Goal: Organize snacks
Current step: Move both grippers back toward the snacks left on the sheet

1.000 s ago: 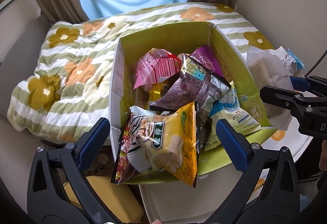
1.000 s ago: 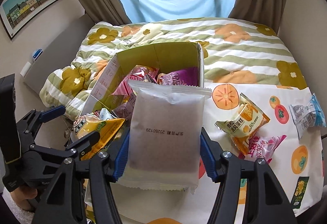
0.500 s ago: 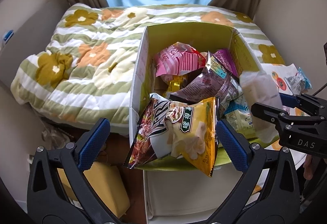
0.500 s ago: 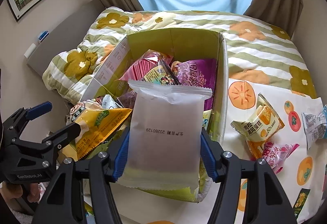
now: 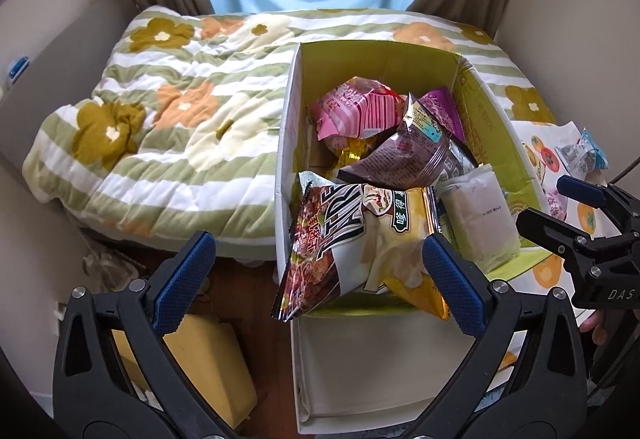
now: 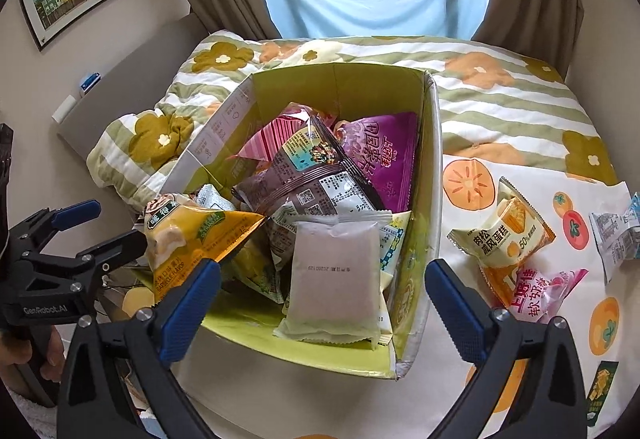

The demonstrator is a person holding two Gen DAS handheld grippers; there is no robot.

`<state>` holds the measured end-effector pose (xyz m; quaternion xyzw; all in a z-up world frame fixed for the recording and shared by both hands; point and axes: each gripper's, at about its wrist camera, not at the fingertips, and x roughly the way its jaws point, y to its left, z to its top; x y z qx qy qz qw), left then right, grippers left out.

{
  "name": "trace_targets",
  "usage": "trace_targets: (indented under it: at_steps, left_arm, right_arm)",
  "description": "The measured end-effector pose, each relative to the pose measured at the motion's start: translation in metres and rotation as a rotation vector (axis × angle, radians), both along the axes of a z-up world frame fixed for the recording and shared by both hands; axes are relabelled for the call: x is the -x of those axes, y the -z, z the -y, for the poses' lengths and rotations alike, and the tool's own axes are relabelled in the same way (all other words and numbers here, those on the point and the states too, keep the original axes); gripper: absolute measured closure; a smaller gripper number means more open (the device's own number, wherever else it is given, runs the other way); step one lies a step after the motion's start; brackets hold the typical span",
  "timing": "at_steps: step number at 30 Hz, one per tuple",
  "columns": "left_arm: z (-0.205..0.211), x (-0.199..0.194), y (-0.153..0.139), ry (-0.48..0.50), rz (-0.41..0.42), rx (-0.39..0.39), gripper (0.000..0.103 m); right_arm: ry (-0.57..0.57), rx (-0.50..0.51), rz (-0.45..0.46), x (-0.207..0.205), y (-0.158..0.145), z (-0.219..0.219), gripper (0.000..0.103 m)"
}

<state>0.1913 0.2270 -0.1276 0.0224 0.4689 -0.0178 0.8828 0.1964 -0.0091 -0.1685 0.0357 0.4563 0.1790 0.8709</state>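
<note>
A: On the left, what is the left gripper [image 5: 316, 259] doing?
B: Spread wide, holding nothing; the yellow crisp bag [image 6: 188, 239] leans on the green cardboard box [image 6: 432, 143] rim

A: And the right gripper [image 6: 322, 285]?
B: Its jaws have just sprung apart; the pale translucent snack packet [image 6: 334, 271] lies released inside the box, touching neither pad

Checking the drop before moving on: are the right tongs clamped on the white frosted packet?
No: the right tongs stand wide open, and the white frosted packet lies loose in the box.
</note>
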Motion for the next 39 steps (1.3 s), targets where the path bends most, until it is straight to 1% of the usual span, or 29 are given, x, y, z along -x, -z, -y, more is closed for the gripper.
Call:
trace_targets:
  at_steps: [7,10,13,18,22,28,32,37,39]
  left_arm:
    - [-0.009,0.016,-0.016,0.009,0.049,0.008,0.000]
    - [-0.008,0.020,-0.021,0.035,0.053,0.024,0.000]
    - [0.004,0.022,-0.028,0.093,0.074,0.033,0.000]
    - [0.038,0.016,-0.037,0.173,0.103,0.043,0.000]
    - [0.083,0.009,-0.041,0.252,0.111,0.064,0.000]
    - [0.172,0.001,-0.038,0.379,0.092,0.072,0.000]
    - [0.234,-0.004,-0.025,0.444,0.056,0.056,0.000]
    - [0.302,-0.008,-0.007,0.504,0.012,0.038,0.000]
    - [0.323,-0.010,0.002,0.514,-0.010,0.029,0.000]
  right_arm:
    - [0.026,-0.008,0.051,0.012,-0.015,0.002,0.001]
    - [0.050,-0.012,0.066,0.020,-0.020,0.005,0.001]
    - [0.076,-0.005,0.071,0.029,-0.022,0.012,0.001]
    - [0.144,0.031,0.099,0.047,-0.029,0.037,0.001]
    - [0.208,0.038,0.104,0.057,-0.033,0.072,0.001]
    - [0.341,0.077,0.101,0.073,-0.034,0.143,0.001]
    - [0.410,0.110,0.098,0.087,-0.033,0.190,0.001]
    - [0.478,0.109,0.048,0.092,-0.021,0.249,0.001]
    - [0.493,0.113,0.023,0.094,-0.014,0.264,0.001]
